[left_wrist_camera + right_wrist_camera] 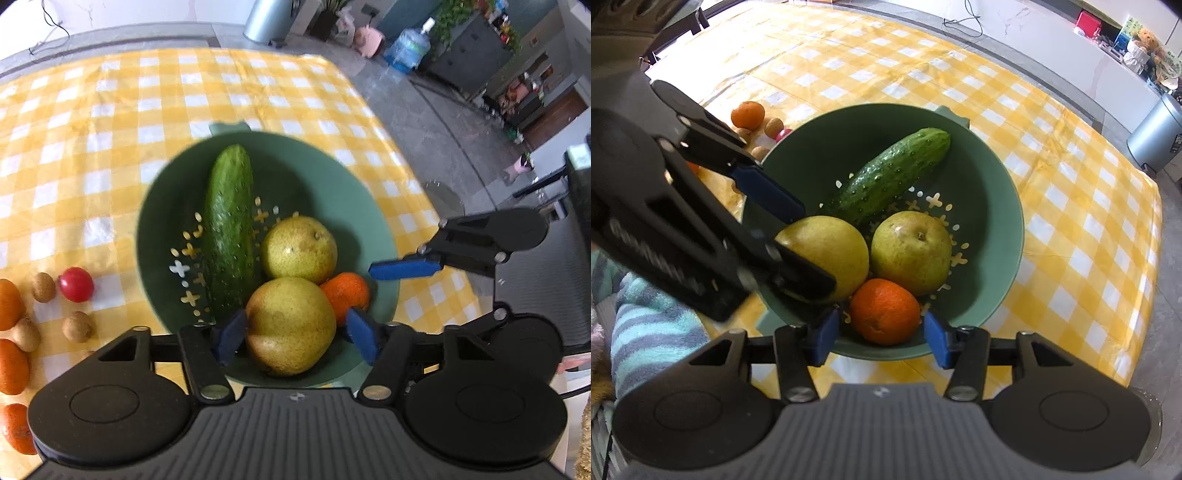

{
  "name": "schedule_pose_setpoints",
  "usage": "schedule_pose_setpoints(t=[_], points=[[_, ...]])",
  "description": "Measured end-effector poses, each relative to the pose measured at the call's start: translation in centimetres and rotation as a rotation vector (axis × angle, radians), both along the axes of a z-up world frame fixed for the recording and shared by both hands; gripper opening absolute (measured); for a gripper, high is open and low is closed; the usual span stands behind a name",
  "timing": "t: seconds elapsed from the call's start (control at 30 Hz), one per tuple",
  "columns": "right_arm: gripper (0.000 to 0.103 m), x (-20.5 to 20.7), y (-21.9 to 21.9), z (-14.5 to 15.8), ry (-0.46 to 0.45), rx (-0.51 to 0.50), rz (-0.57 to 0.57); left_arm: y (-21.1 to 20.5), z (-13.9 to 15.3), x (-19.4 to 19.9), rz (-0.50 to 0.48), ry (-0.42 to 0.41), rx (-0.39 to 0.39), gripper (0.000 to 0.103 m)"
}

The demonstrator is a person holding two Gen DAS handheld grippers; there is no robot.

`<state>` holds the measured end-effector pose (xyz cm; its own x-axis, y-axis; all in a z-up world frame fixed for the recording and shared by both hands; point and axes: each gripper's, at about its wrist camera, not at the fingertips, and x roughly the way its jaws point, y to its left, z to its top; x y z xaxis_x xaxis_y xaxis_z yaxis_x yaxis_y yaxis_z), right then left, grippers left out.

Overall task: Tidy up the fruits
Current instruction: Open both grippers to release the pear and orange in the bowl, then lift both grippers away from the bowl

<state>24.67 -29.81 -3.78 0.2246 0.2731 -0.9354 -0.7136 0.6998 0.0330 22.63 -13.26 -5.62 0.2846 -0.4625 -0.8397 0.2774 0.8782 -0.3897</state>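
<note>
My left gripper (293, 334) sits low in the middle of the left wrist view, its blue pads (231, 336) on either side of the nearer pear (290, 325) in the green strainer bowl (332, 192). The left pad touches the pear's skin, and the right pad lies against its other flank, so as far as I can see the jaws are clamped on that pear. In the right wrist view this same gripper comes in from the left edge, one pad above the pear and a dark finger across its lower side.

My right gripper (882, 338) hangs at the lower middle of its own view, jaws apart, pads to either side of the orange (884, 310) with clear gaps, not touching it. The orange rests at the near wall of the bowl, against both pears.

The second pear (911, 251) lies right of centre in that view, and the cucumber (890, 177) leans up toward the bowl's far rim.

The bowl stands on a yellow and white checked cloth (110, 110). At the lower left of the left wrist view, outside the bowl, lie a small red tomato (75, 284), several little brown round fruits (77, 326) and more oranges (13, 365) along the frame edge.
</note>
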Motion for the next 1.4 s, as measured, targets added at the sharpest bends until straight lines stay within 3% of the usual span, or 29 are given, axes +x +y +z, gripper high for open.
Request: schedule_pose_setpoints(t=[0.13,0.23,0.6,0.83,0.93,1.03,1.1,1.17,1.4], points=[[0.032,0.1,0.1,0.0,0.002,-0.020,-0.004,0.6,0.5,-0.3,0.001,-0.001,-0.013,0.045],[0.030,0.2,0.3,-0.4,0.001,-0.036,0.004,0.6,0.2,-0.4,-0.004,0.022,-0.007,0.035],[0.031,1.6,0.8,-0.5,0.061,-0.071,-0.031,0.3,-0.3,-0.5,-0.021,0.039,-0.005,0.035],[0.031,1.5,0.7,0.3,0.023,-0.083,-0.046,-0.8,-0.1,-0.7,-0.039,0.021,0.045,0.035],[0.032,1.6,0.7,0.7,0.020,-0.093,-0.051,-0.6,-0.5,-0.4,-0.035,0.049,0.012,0.035],[0.032,1.5,0.9,0.7,0.027,-0.102,-0.042,-0.4,-1.3,0.1,-0.038,0.098,-0.011,0.033],[0.032,1.3,1.1,0.5,0.031,-0.112,-0.036,-0.9,-1.9,-0.1,-0.054,0.112,0.006,0.024],[0.032,1.1,1.1,0.4,0.027,-0.115,-0.036,-1.2,-2.0,-0.5,-0.064,0.092,0.015,0.020],[0.033,0.5,0.7,0.9,0.024,-0.103,-0.048,-0.5,-0.8,-0.9,-0.041,0.042,0.002,0.021]])
